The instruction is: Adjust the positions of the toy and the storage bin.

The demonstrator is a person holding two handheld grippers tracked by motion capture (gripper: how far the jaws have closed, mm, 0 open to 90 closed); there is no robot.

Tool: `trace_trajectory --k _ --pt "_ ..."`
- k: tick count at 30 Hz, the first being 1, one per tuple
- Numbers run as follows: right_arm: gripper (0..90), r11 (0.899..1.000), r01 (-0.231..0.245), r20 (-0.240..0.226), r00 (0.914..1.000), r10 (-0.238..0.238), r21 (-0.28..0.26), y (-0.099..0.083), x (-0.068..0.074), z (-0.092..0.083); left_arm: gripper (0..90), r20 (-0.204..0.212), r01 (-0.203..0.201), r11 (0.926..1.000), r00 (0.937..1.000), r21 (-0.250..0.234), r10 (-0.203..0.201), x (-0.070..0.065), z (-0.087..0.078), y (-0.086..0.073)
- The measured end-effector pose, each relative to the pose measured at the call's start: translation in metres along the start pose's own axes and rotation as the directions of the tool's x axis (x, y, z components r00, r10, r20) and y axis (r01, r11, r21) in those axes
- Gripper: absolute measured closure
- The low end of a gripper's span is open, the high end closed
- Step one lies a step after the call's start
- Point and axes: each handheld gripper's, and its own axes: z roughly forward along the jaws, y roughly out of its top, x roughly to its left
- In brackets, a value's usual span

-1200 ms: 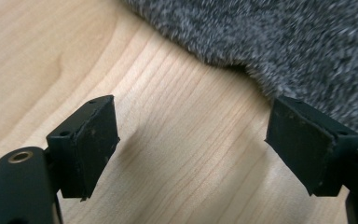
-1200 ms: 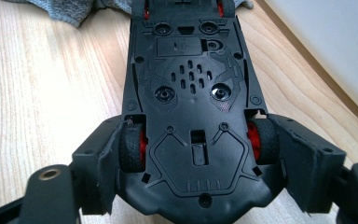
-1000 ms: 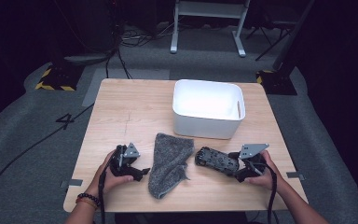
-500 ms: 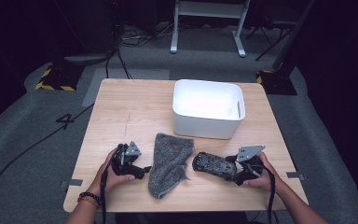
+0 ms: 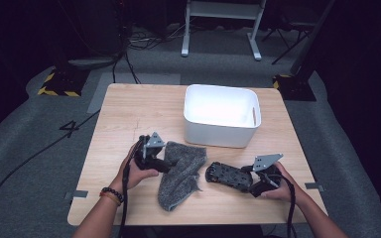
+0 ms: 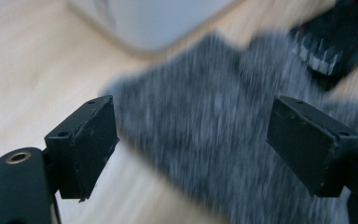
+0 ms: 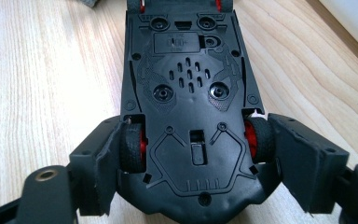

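Lying belly-up on the wooden tabletop [image 5: 129,114], a black toy car [image 5: 226,175] with red-hubbed wheels sits at about five o'clock of the table's middle in the high view; the right gripper [image 5: 256,182] meets its near end, with the person's right hand [image 5: 278,184] behind it at the table's near right edge; in the right gripper view the car's underside [image 7: 186,93] runs from the gripper toward twelve o'clock, and its rear wheels sit between the fingers, the left finger [image 7: 98,163] pressed against one tyre and the right finger [image 7: 303,158] against the other, so the fingers are clamped across the car's width at the rear axle.

A grey towel [image 5: 181,171] lies crumpled at six o'clock of the table's middle, just beside the car's far end on the car's nine o'clock side, apart from it by a narrow strip of wood; the left gripper [image 5: 164,166] comes in at the towel's nine o'clock edge, held by the left hand [image 5: 136,171]; in the left gripper view its fingers [image 6: 86,140] stand wide apart with nothing pressed between them, and the blurred towel [image 6: 214,130] lies beyond and below the gap.

A white bin [image 5: 222,116] stands at one o'clock of the table's middle, near the towel's far end.
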Motion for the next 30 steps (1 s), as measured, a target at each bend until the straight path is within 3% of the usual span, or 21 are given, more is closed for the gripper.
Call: trace_trajectory --k 4,7,12,18,30 --pt "23.2 1.0 0.001 -0.005 1.0 -0.001 -0.001 -0.001 -0.001 -0.001 16.3 -0.018 -0.017 0.9963 0.9997 -0.084 0.015 -0.006 -0.001 0.027" --pt "23.3 1.0 0.001 -0.012 0.9999 -0.001 -0.005 -0.002 -0.002 -0.001 16.2 -0.036 -0.033 0.9924 0.9989 -0.119 0.029 -0.007 -0.004 0.042" --pt "23.3 1.0 0.005 -0.014 0.9999 -0.005 -0.012 -0.002 -0.001 -0.001 16.2 -0.035 0.02 0.9813 0.999 -0.192 -0.028 -0.002 -0.01 0.06" --pt "23.5 1.0 0.008 -0.013 0.9999 -0.008 -0.013 -0.002 -0.001 -0.002 16.3 -0.052 0.066 0.9704 0.9954 -0.232 -0.081 0.008 -0.008 0.075" --pt "23.5 1.0 0.01 -0.01 0.9999 -0.01 0.003 -0.003 0.0 0.001 21.3 -0.134 0.103 0.9826 0.9831 -0.154 -0.125 0.024 0.025 0.102"
